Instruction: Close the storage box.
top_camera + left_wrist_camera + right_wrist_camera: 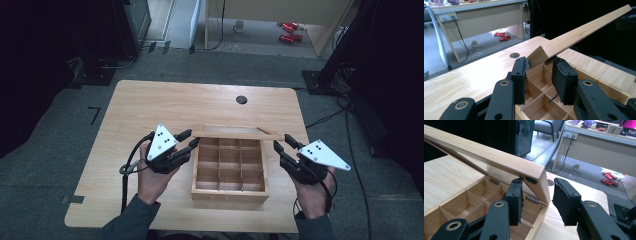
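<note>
A wooden box (230, 192) with several compartments stands at the table's near middle. Its hinged lid (235, 132) is raised at a slant. My left gripper (190, 139) is at the lid's left front corner (537, 56), and both pads press on that corner. My right gripper (283, 143) is at the lid's right front corner (534, 171). Its left finger (515, 193) sits under the lid's edge, while the right finger (564, 200) stands a little clear of the lid's end.
The light wooden table (150, 105) has a round cable hole (241, 99) behind the box. Beyond the table lie grey carpet, a desk, a mug (239, 25) and red cans (289, 32) on the floor. Dark stands flank both sides.
</note>
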`<state>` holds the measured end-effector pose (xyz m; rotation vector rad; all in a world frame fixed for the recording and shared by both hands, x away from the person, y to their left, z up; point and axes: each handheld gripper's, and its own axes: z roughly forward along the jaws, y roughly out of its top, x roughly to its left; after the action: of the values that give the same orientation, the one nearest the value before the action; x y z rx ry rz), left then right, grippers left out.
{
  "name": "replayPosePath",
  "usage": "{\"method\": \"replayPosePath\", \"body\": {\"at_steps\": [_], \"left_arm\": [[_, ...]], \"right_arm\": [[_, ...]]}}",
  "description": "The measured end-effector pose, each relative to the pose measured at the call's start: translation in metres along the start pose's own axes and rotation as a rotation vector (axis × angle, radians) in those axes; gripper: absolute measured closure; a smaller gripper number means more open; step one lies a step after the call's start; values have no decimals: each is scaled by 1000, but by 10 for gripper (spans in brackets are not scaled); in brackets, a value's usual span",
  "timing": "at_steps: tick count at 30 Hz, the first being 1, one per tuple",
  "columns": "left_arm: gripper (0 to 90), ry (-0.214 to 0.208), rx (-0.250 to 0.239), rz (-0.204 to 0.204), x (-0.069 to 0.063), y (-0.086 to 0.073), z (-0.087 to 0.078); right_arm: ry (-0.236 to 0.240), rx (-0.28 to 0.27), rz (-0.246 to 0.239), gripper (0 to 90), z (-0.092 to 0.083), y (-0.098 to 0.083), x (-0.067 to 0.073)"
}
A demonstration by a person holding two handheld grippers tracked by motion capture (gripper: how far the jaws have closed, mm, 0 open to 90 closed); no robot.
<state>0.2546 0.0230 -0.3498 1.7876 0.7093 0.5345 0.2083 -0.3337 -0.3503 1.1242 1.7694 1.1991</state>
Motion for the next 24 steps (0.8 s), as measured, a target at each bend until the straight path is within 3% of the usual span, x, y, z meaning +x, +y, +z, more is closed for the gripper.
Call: {"method": "replayPosePath", "body": {"at_steps": [14, 18, 24], "left_arm": [[616, -13, 21, -8, -7, -10, -4], [612, -16, 31, -6, -9, -15, -6], [600, -35, 29, -33, -11, -23, -8]], "right_arm": [[15, 13, 17, 592, -7, -12, 5], [38, 13, 30, 566, -9, -17, 9], [53, 28, 30, 555, -12, -21, 15]]}}
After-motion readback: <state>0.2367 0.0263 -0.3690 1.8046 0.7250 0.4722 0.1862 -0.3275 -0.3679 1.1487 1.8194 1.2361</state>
